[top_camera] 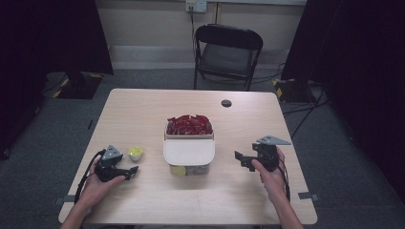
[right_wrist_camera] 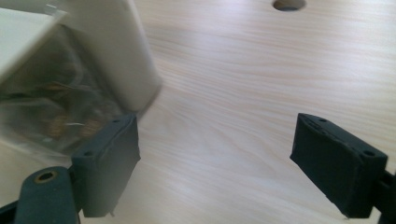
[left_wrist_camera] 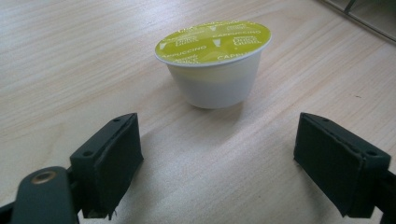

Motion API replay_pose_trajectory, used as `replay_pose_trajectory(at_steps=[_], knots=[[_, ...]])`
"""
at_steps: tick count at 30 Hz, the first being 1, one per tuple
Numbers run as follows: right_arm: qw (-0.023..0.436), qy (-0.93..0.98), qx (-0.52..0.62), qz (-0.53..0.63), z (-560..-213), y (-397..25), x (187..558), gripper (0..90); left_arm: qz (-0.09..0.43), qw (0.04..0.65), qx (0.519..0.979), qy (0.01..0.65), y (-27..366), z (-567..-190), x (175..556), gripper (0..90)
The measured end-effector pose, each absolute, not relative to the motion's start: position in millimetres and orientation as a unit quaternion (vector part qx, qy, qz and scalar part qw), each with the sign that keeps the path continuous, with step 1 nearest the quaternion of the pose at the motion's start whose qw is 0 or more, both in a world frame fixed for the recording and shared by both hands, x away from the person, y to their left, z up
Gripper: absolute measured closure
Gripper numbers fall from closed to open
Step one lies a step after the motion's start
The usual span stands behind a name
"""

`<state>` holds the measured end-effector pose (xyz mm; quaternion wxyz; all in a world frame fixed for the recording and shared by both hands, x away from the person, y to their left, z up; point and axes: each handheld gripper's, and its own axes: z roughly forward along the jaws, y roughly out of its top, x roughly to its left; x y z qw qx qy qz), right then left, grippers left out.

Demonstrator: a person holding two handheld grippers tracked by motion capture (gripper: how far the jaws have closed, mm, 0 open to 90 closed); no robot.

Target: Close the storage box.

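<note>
Currently the left hand-held gripper (left_wrist_camera: 219, 163) stands open before the small white plastic capsule with green foil lid (left_wrist_camera: 214, 63), upright on the wooden counter (left_wrist_camera: 70, 56). Centre both jaws around its body before closing gently.

High view overhead, facing forward; tool views low, close; all share table (top_camera: 143, 107).

Capsule (top_camera: 135, 153) sits left of the box (top_camera: 189, 151), on the table (top_camera: 143, 109).
</note>
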<state>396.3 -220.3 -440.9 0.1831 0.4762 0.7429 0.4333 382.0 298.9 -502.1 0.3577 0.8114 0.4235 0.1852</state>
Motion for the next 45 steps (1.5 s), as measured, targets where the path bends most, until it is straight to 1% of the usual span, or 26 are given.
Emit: replay_pose_trajectory(at_steps=[4,7,11,15,19,22,24,30,32,37,41,45], knots=[[0.190,0.742,0.492,0.415,-448.1,-229.7,401.4,14.7,0.186,0.358,0.812,0.423,299.0,-502.1,382.1,14.5],[0.176,0.733,0.507,0.417,-450.8,-236.2,405.2,14.7,0.186,0.359,0.810,0.424,298.7,-502.2,382.0,14.5],[0.177,0.734,0.518,0.402,-455.7,-241.6,408.5,14.8,0.185,0.358,0.812,0.423,299.0,-502.1,382.1,14.4],[0.191,0.739,0.525,0.376,-462.9,-246.9,410.7,14.9,0.185,0.359,0.810,0.424,298.7,-502.2,382.0,14.4],[0.193,0.737,0.537,0.362,-471.7,-253.9,412.9,15.0,0.185,0.357,0.812,0.423,299.0,-502.1,382.0,14.5],[0.203,0.739,0.540,0.348,-476.0,-256.2,413.8,15.2,0.185,0.360,0.810,0.424,298.6,-502.3,382.1,14.4],[0.198,0.741,0.545,0.338,-480.5,-256.9,415.3,15.0,0.185,0.359,0.811,0.424,298.8,-502.2,382.1,14.4],[0.206,0.754,0.542,0.309,-487.6,-254.0,417.1,15.0,0.185,0.360,0.810,0.424,298.7,-502.3,382.1,14.4],[0.200,0.756,0.543,0.306,-490.7,-252.7,417.1,14.5,0.185,0.360,0.810,0.424,298.7,-502.3,382.0,14.4],[0.232,0.748,0.539,0.311,-497.6,-249.8,410.6,14.3,0.185,0.359,0.811,0.424,298.7,-502.3,382.0,14.4],[0.242,0.740,0.539,0.321,-500.4,-249.6,407.6,13.9,0.185,0.359,0.811,0.423,298.8,-502.2,382.1,14.4],[0.243,0.741,0.538,0.321,-500.5,-249.8,407.1,13.8,0.185,0.359,0.811,0.424,298.7,-502.3,381.9,14.4]])
